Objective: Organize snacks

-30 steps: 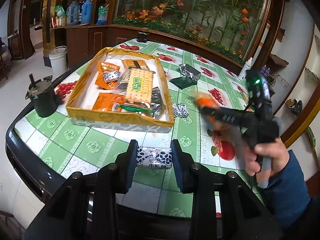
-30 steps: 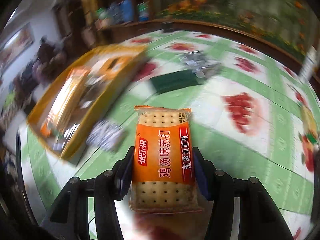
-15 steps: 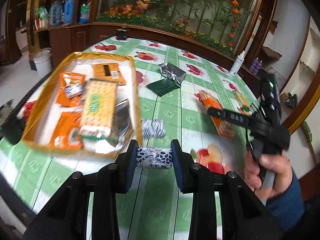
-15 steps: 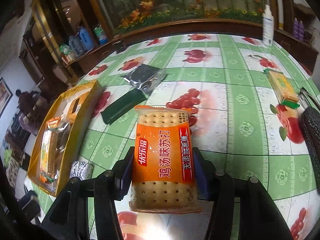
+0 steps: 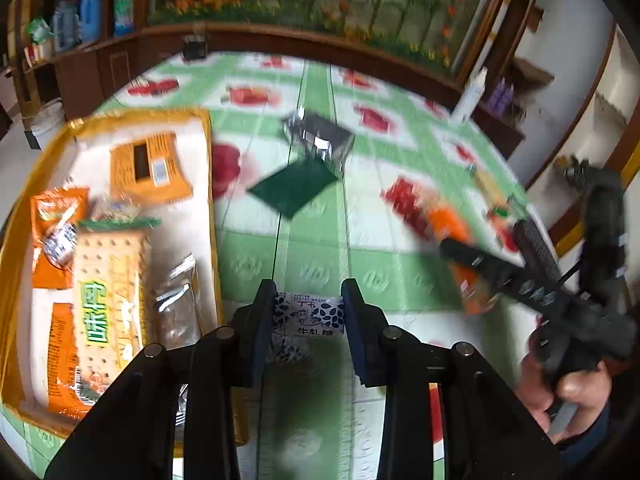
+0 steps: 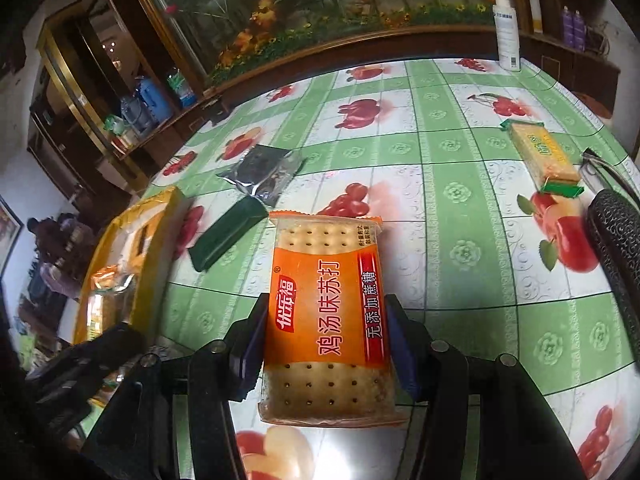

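Observation:
My left gripper is shut on a small black-and-white milk candy and holds it above the table, just right of the yellow snack tray. The tray holds several cracker and snack packs. My right gripper is shut on an orange soda cracker pack above the table; it also shows blurred at the right of the left wrist view. A dark green packet and a silver foil pack lie between the tray and the grippers.
A yellow-green cracker pack lies at the right of the fruit-print tablecloth. A white spray bottle stands at the far edge by the wooden ledge. A black patterned object sits at the right edge.
My left gripper has moved forward with the candy, closer to the tray's right wall. My right gripper with the cracker pack has swung a little to the left over the table.

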Demonstrator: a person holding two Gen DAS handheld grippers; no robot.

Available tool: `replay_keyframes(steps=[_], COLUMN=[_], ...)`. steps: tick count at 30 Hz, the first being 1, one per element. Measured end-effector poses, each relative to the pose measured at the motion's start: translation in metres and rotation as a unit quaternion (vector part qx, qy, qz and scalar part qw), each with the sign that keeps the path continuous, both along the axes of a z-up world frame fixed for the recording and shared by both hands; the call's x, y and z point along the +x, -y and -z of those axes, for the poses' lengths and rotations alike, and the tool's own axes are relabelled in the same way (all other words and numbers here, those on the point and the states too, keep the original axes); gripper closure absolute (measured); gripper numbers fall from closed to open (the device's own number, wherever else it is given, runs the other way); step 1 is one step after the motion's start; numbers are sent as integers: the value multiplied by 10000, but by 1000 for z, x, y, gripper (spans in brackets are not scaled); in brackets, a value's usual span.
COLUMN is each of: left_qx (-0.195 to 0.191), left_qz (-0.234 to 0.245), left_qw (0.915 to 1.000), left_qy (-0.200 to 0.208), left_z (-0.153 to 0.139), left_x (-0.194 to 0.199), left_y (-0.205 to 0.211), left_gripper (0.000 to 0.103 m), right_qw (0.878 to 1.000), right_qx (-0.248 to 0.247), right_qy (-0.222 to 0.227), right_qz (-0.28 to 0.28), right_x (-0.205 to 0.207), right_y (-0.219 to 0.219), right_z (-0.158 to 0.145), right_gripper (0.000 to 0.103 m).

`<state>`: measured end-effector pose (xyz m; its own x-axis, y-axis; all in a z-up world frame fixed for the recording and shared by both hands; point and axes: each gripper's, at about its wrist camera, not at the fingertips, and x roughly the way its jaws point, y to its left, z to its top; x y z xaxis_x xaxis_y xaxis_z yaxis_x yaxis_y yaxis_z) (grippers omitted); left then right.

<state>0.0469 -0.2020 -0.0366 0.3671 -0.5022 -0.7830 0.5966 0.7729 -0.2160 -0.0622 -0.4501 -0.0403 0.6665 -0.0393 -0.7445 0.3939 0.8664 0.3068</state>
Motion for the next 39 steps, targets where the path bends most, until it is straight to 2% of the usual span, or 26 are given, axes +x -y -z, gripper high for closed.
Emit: replay_keyframes(steps=[4,6,9,12,14,18,23,32,39], left_qx=[159,229,75,-36,-83,155,201,51,150], left_qz=[141,186,605,850,794,601,533,578,597], left_qw=[9997,9996,9980,9963,9967,9974,9969,9971,9970], left_qy=[-126,-8,-176,-146,-114,356,540,498,464], left_z=[16,18,17,15,13,12,14,15,23], left_x=[-2,-11,-29,-46,-51,-59,-60,-62,-68], left_y=[7,13,20,21,18,15,11,5,5], left_gripper=[73,73,73,73,73,73,72,70,70], right_qw=[10000,9999,9999,9999,9998,9998,9998,9997,9996], right_qx=[-25,-5,31,91,83,62,41,25,22], right_qy=[48,59,85,139,174,209,189,219,241], right_qz=[-50,-94,-91,-29,1,-9,-59,-94,-136], right_x=[-2,-3,-4,-6,-7,-9,-8,-8,-9], right_y=[-5,-8,-9,-5,-4,-7,-11,-13,-17], right_z=[-3,-3,-5,-7,-10,-12,-11,-12,-14], right_gripper=[48,48,48,48,48,48,48,48,48])
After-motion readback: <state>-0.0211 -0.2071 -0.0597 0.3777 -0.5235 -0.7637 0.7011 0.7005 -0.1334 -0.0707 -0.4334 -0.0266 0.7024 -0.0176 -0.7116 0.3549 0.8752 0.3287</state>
